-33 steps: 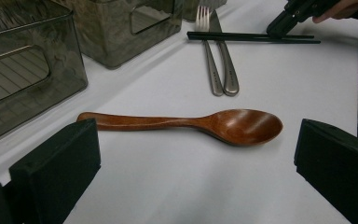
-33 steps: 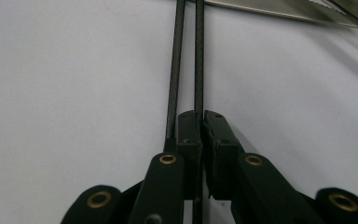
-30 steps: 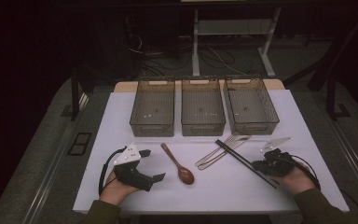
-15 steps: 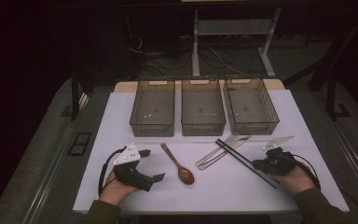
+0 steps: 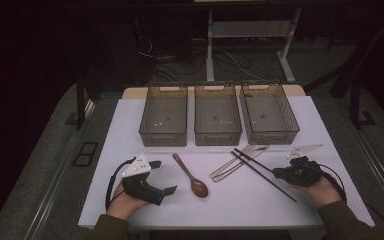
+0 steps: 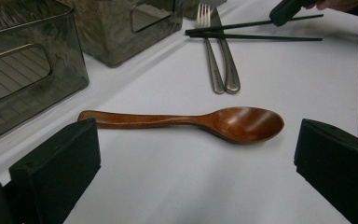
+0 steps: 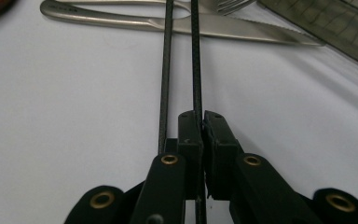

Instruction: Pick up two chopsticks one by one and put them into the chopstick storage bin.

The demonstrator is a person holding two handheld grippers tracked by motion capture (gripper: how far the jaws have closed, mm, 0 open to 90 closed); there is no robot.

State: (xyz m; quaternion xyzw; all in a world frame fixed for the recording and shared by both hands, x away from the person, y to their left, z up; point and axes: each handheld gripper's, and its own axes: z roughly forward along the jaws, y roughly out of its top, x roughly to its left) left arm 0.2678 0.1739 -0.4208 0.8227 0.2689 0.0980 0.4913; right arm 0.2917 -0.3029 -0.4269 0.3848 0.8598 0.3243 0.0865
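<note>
Your left gripper sits at the near left of the white table, resting on the surface w/ its jaws spread wide and nothing between them. In the left gripper view the two black jaws stand far apart at the bottom corners, and the wooden spoon lies just beyond them, apart from both, bowl toward the right of that view.

Moving right in the high view: spoon lies angled, bowl nearest you. Behind it, three clear bins stand side by side at the far edge. Next come a fork and knife, lying close together w/ handles pointing near-left. The black chopsticks cross over them diagonally, near ends running toward your right hand.

Your right gripper is at the near right, w/ its jaws pressed together, pinching one chopstick. In the right gripper view that stick runs straight out from between the closed jaws; the second stick lies just beside it on the left, outside the grip, passing along the left jaw.
</note>
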